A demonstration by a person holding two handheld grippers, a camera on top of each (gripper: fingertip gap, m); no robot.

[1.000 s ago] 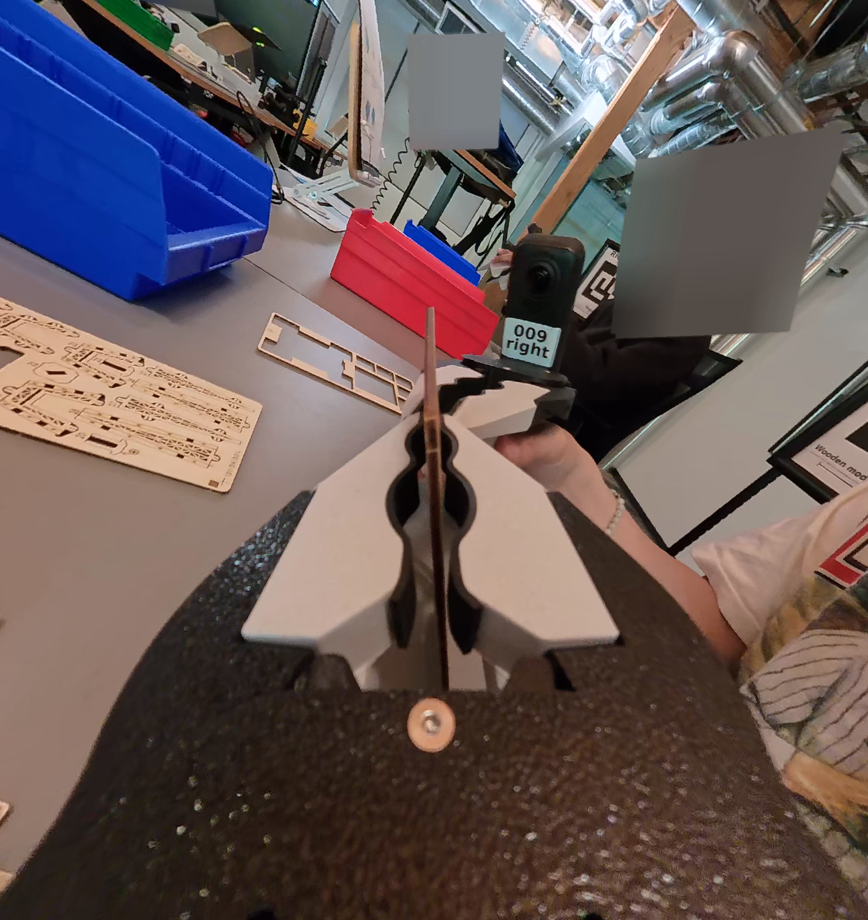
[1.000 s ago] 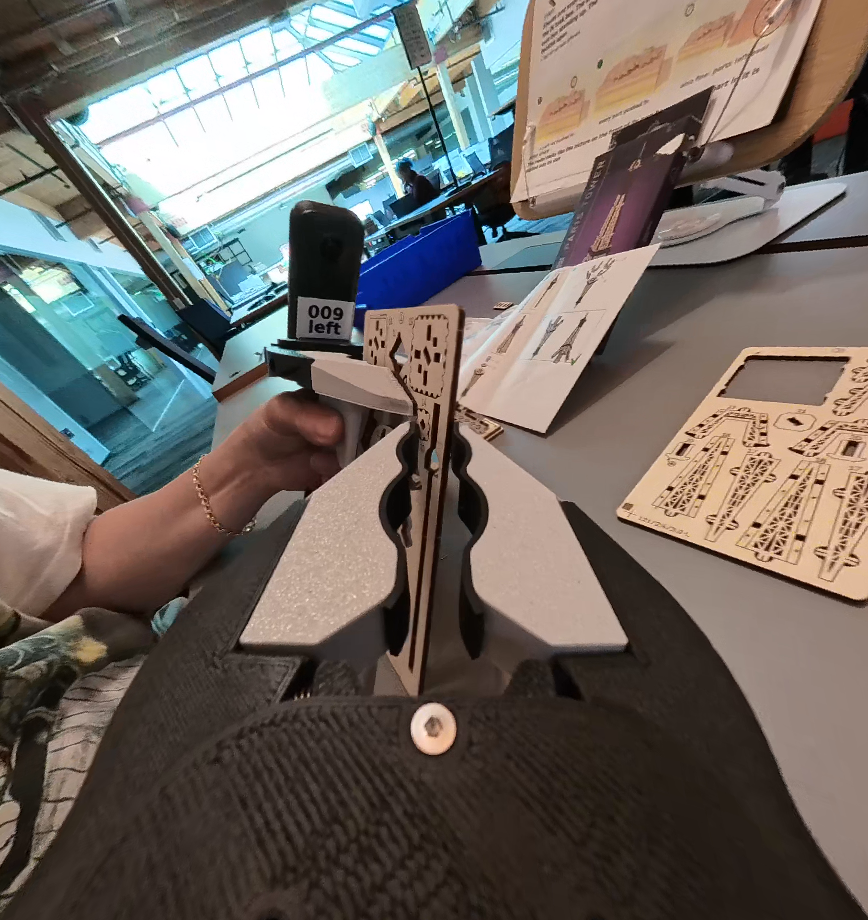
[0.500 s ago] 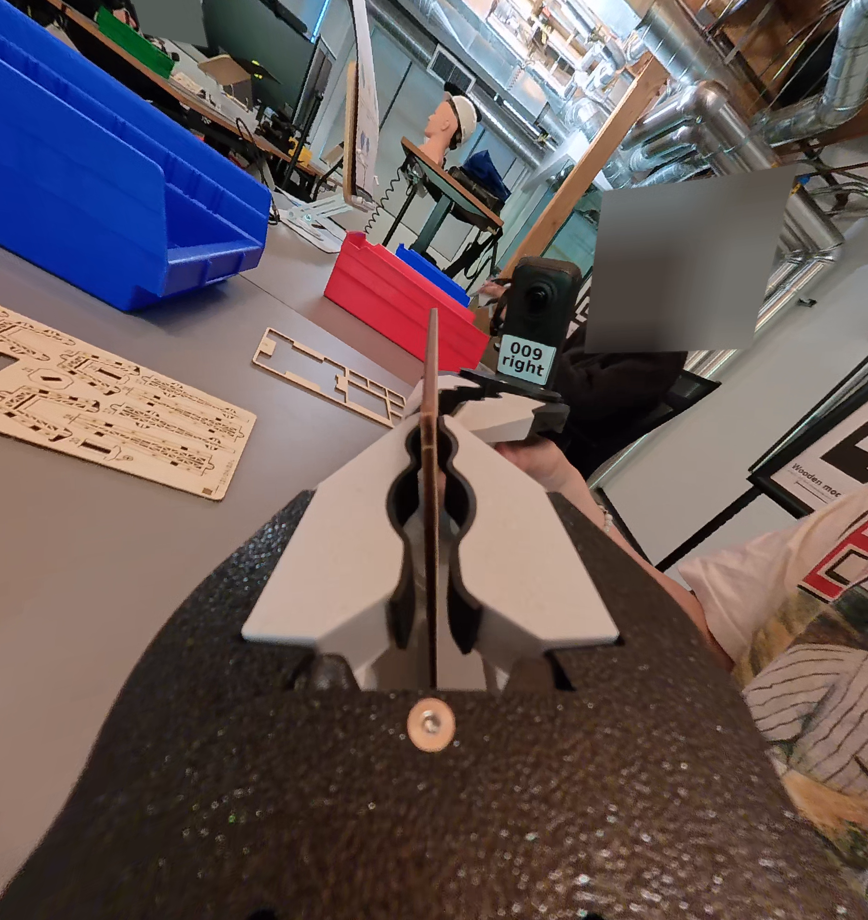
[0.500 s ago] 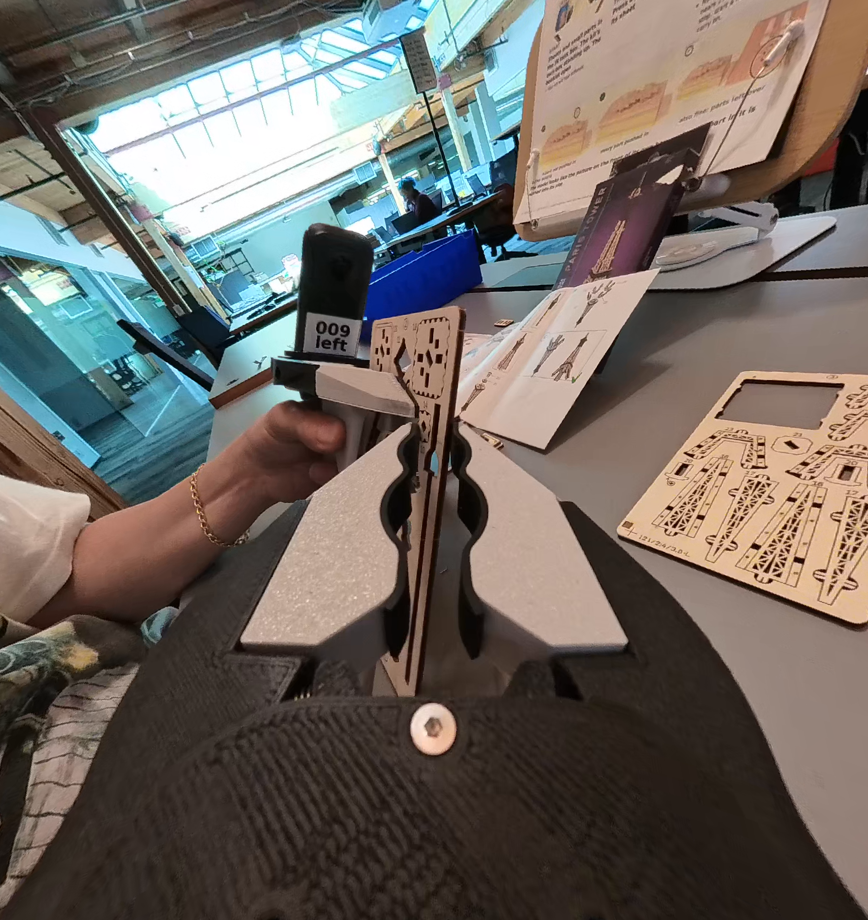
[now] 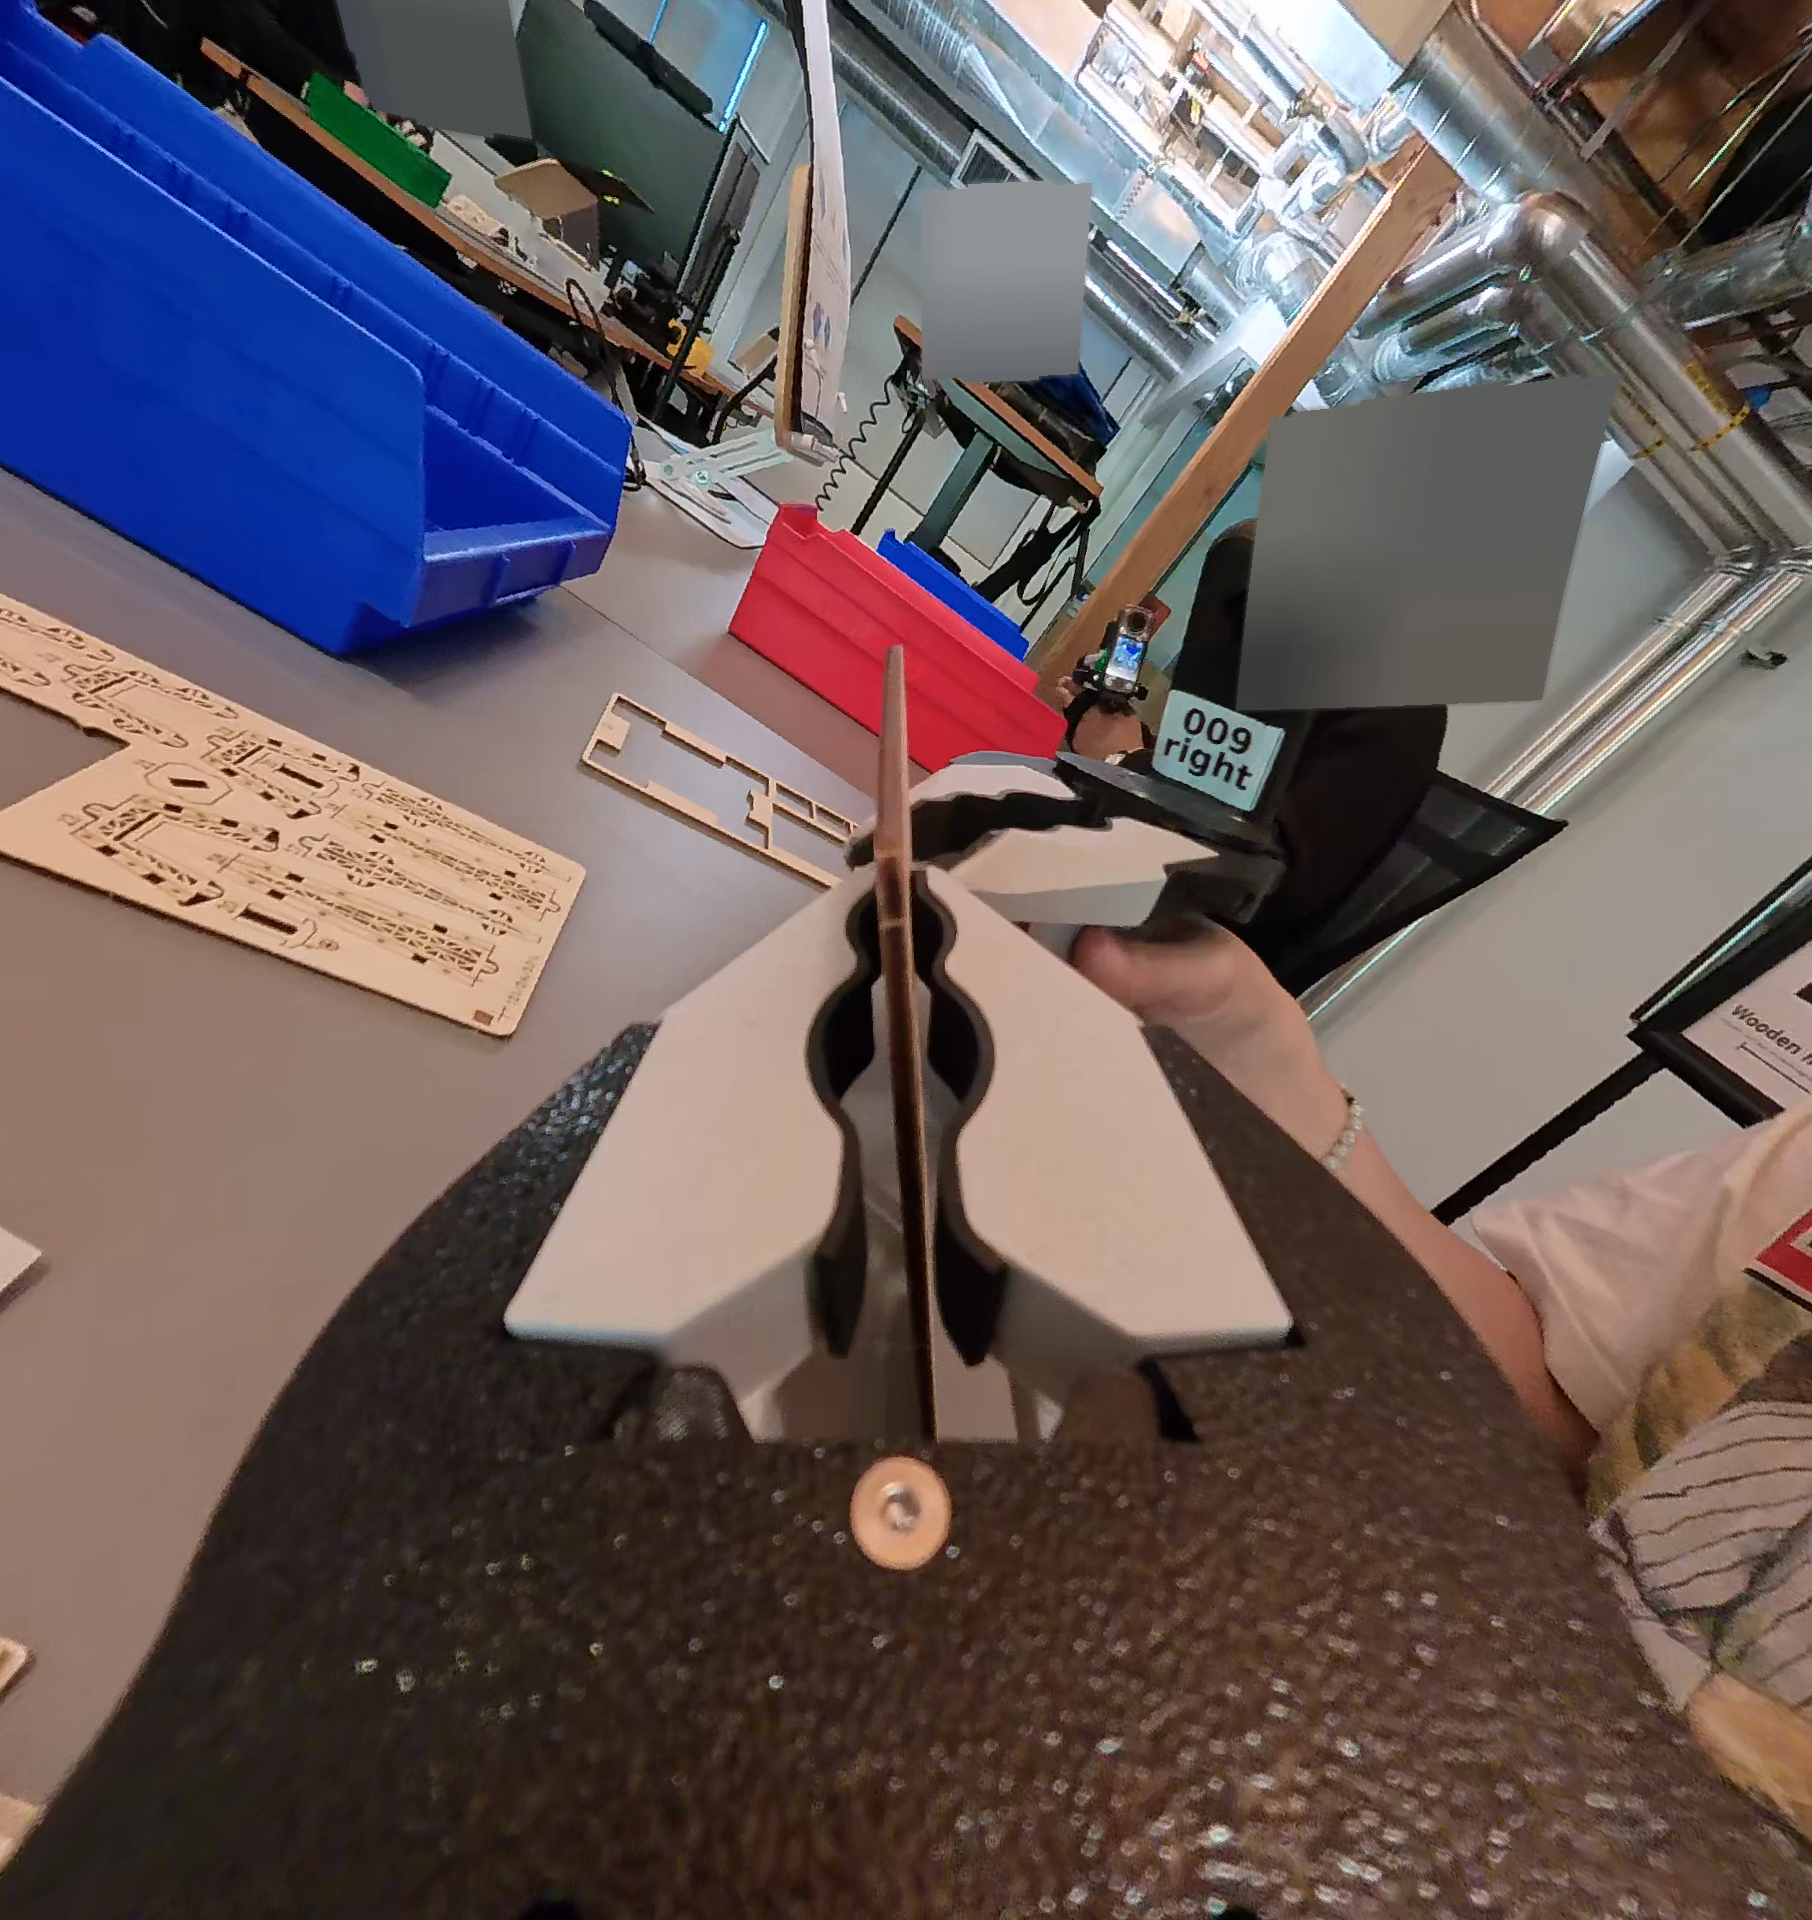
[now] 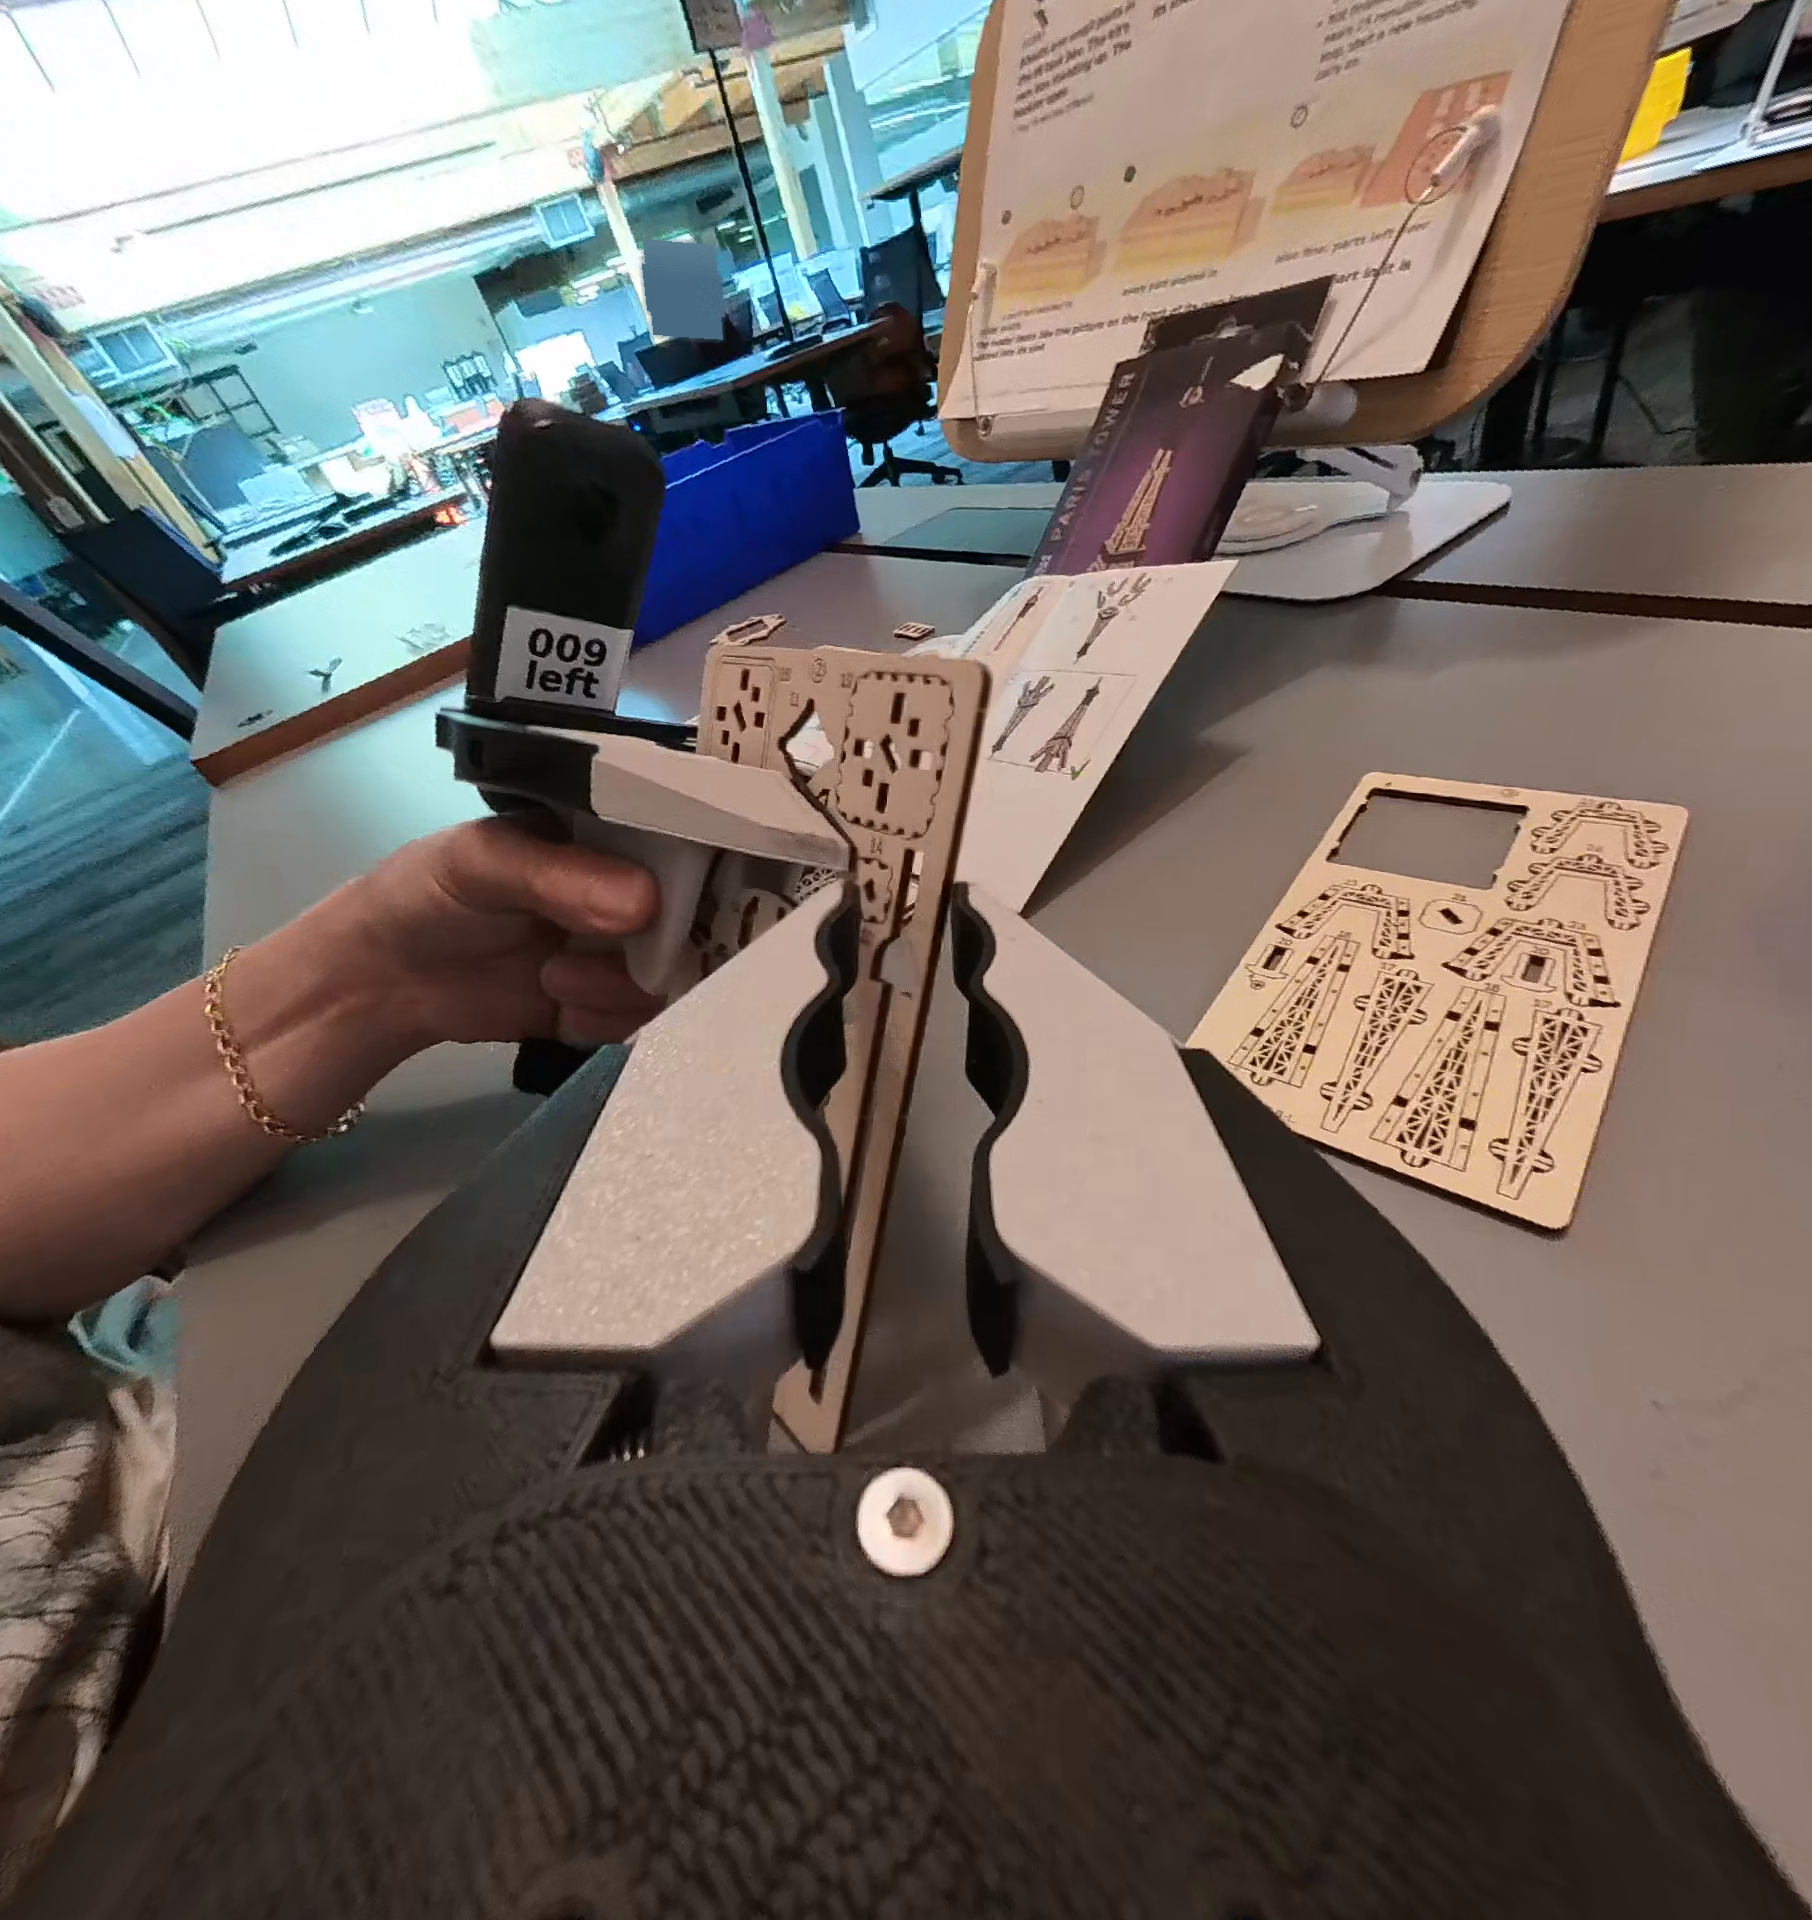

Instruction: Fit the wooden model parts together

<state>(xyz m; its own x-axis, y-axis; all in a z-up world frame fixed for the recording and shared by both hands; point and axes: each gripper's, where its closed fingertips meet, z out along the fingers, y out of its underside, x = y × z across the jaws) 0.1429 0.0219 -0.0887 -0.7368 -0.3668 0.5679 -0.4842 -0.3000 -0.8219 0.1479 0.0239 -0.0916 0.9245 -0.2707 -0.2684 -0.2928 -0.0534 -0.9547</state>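
A thin wooden parts sheet (image 6: 902,790) with cut-out shapes stands upright above the grey table (image 6: 1660,727). In the left wrist view the sheet (image 5: 907,1091) is edge-on. My left gripper (image 5: 897,894) is shut on it, and in the right wrist view the left gripper (image 6: 777,821) clamps the sheet's left edge. My right gripper (image 6: 897,914) has its fingers slightly apart around the sheet's near edge, with a small gap at the right finger (image 6: 1089,1143). In the left wrist view the right gripper (image 5: 943,842) shows just behind the sheet, its jaws parted.
A flat parts sheet (image 6: 1453,987) lies on the table to the right and shows in the left wrist view (image 5: 258,821) too. An emptied frame (image 5: 715,779), a blue bin (image 5: 258,364) and a red bin (image 5: 860,613) lie beyond. A leaflet (image 6: 1078,707) and a dark box (image 6: 1172,468) stand behind. Left and right tips are no more than a few centimetres apart.
My right gripper's fingers have loosened slightly from the sheet they were clamping. The left gripper still holds it. Both grippers shifted a little, and the sheet leans more in the right view.
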